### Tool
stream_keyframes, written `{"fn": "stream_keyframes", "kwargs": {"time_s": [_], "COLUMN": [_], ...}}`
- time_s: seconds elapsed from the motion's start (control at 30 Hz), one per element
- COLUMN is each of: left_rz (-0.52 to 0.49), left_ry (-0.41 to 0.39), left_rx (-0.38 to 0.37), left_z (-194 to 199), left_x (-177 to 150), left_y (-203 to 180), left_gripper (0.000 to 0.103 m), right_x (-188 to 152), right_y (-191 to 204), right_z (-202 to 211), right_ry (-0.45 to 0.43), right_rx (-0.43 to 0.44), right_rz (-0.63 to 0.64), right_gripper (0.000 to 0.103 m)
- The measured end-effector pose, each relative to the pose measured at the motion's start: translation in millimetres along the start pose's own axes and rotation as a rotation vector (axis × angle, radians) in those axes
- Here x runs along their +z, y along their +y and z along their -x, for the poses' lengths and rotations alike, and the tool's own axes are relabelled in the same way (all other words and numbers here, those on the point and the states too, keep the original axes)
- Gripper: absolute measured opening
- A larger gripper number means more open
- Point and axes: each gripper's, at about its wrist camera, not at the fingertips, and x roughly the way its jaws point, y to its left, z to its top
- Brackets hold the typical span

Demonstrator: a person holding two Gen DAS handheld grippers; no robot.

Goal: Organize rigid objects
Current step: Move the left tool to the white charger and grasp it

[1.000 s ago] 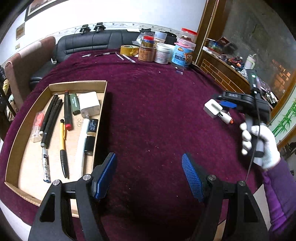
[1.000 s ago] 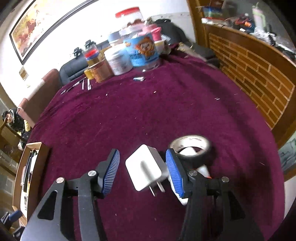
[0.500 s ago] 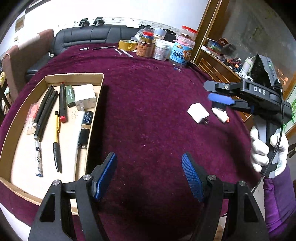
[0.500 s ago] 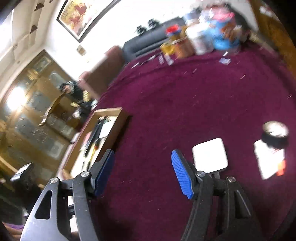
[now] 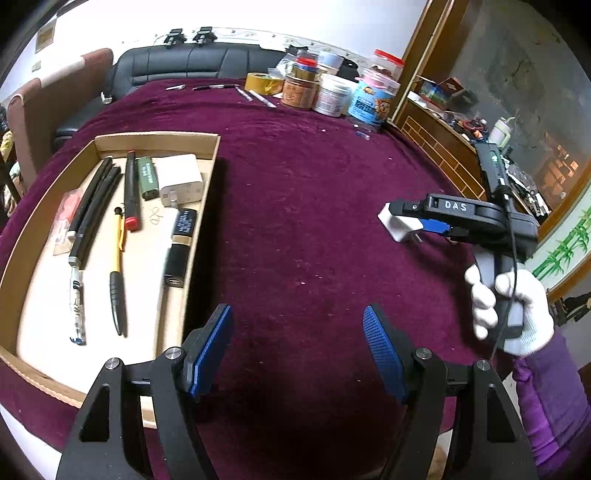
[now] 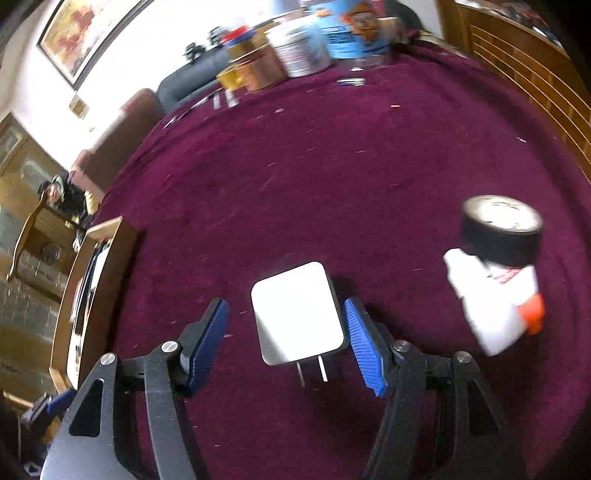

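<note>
We're in a home here, a living room by the look of it: a black leather sofa (image 5: 192,62) runs along the far wall behind a big table (image 5: 314,192) draped in plum velvet, with a framed painting (image 6: 85,33) hanging above. Food jars (image 5: 373,98) and tape rolls crowd the table's far edge, a brick-patterned wooden sideboard (image 5: 443,147) stands alongside, and there's what may be a carved antique cabinet (image 6: 26,236), though that corner is blurred.

We hold our left gripper (image 5: 297,349), a black two-finger tool with blue ribbed pads, tilted downward, its jaws spread with nothing between them. Our white-gloved right hand (image 5: 511,308) grips the right gripper (image 6: 286,341), whose jaws stand apart, neither pad pressing anything.
</note>
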Motion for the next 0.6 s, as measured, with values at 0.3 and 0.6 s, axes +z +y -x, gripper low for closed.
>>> {"fn": "stream_keyframes", "kwargs": {"time_s": [0.3,0.6], "left_rz": [-0.008,-0.154], "left_ry": [0.017,-0.007], "left_rx": [0.012,0.095], "left_z": [-5.4,-22.8], "left_x": [-1.5,19.1], "left_y": [0.2,-26.0], "left_gripper": [0.067,0.067], "right_x": [-39.9,-35.0], "right_y": [80.1,10.2], "right_z": [-13.5,73.2], "right_ry": [0.132,-0.198], "right_rx": [0.309,0.048], "right_rz": [0.167,0.084], "right_gripper": [0.063,0.063]}}
